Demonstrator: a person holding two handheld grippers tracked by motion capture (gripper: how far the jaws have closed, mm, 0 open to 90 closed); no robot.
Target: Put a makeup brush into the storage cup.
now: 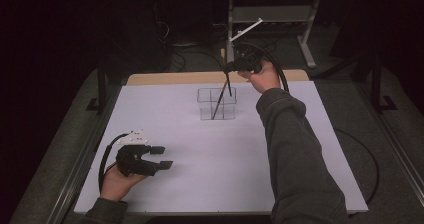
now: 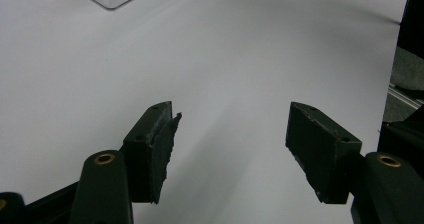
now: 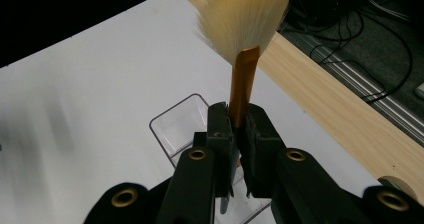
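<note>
The right gripper (image 3: 239, 129), clamped on the orange-ferruled, pale-bristled makeup brush (image 3: 243, 81), risked tipping the clear plastic compartmented organiser (image 1: 216, 104) if misaligned.

No text, label, brand, number or sign can be read in any of the views.
</note>
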